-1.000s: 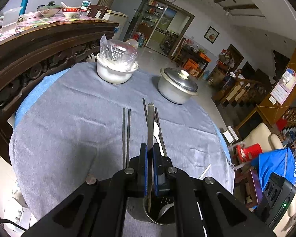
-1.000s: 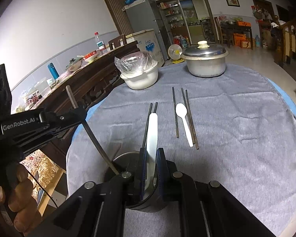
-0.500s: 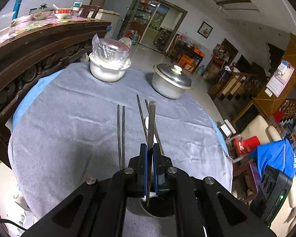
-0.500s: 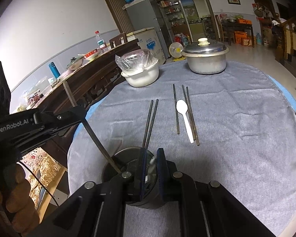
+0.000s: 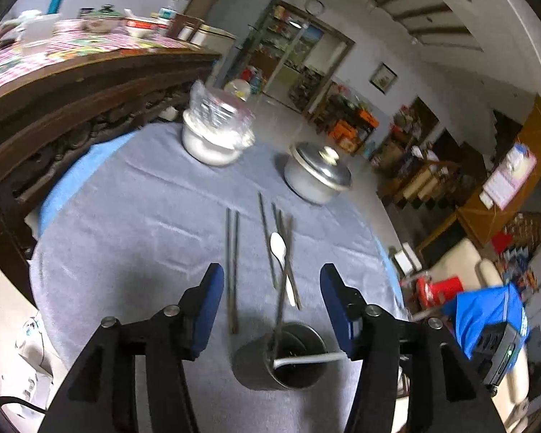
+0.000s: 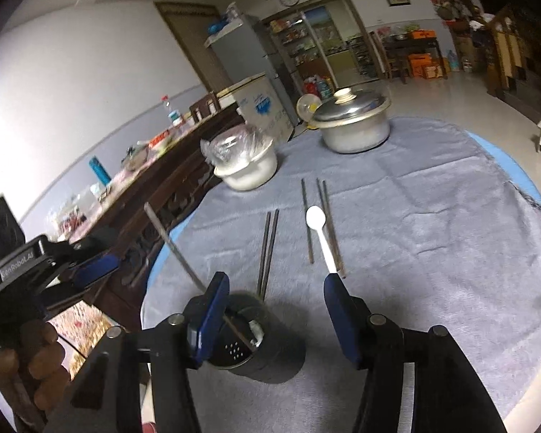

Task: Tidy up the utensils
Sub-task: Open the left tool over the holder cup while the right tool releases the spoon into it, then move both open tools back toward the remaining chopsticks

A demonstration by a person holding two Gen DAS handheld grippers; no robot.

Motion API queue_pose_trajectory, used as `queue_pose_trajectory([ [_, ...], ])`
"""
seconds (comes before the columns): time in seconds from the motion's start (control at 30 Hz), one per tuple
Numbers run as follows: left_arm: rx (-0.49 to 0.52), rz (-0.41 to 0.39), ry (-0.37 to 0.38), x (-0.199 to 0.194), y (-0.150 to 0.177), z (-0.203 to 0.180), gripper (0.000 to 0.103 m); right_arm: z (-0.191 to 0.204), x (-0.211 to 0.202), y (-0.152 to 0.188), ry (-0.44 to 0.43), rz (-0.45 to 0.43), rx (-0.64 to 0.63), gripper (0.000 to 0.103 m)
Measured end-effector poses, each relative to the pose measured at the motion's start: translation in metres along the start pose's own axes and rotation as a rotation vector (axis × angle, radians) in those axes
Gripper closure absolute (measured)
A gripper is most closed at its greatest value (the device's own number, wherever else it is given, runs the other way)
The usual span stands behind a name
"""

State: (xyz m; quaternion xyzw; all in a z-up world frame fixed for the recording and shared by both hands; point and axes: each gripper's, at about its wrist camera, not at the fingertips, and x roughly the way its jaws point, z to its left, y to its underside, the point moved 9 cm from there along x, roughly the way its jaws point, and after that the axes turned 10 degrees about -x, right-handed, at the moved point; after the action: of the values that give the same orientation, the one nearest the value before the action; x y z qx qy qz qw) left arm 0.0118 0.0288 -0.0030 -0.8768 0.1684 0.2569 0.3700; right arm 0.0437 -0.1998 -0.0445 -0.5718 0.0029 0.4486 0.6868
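Both tools, left [image 5: 270, 310] and right [image 6: 276, 312], are opening empty above the metal utensil holder [image 5: 281, 361]; we are judging the remaining chopsticks [image 5: 231, 267] stiff, thin, slippery (best pinched mid-length).

Both tools share one build: the left gripper [image 5: 270, 310] and right gripper [image 6: 276, 314] have matte black angular arms with round silver screws at the joints and blue pads inside the fingers. White "GenRobot.AI" lettering marks the left one's black housing.
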Motion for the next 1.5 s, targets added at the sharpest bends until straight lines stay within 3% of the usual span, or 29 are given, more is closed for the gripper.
queue_pose_trajectory([
  [0.1, -0.060, -0.024, -0.039, 0.000, -0.013, 0.024, 0.044, -0.015, -0.003, -0.001, 0.023, -0.003, 0.033, 0.037],
  [0.23, -0.155, -0.009, -0.097, 0.012, -0.020, 0.062, 0.045, -0.040, 0.002, 0.005, 0.041, 0.022, 0.102, 0.037],
  [0.53, -0.293, 0.129, -0.107, 0.048, -0.004, 0.099, 0.045, -0.070, 0.024, 0.032, 0.060, 0.108, 0.175, 0.037],
  [0.7, -0.279, 0.205, -0.135, 0.071, 0.003, 0.105, 0.045, -0.079, 0.036, 0.041, 0.068, 0.148, 0.190, 0.037],
  [1.1, -0.259, 0.236, -0.193, 0.115, 0.001, 0.127, 0.045, -0.102, 0.062, 0.040, 0.105, 0.210, 0.197, 0.037],
  [1.5, -0.109, 0.253, -0.273, 0.159, -0.007, 0.138, 0.045, -0.123, 0.118, 0.029, 0.129, 0.323, 0.171, 0.037],
])
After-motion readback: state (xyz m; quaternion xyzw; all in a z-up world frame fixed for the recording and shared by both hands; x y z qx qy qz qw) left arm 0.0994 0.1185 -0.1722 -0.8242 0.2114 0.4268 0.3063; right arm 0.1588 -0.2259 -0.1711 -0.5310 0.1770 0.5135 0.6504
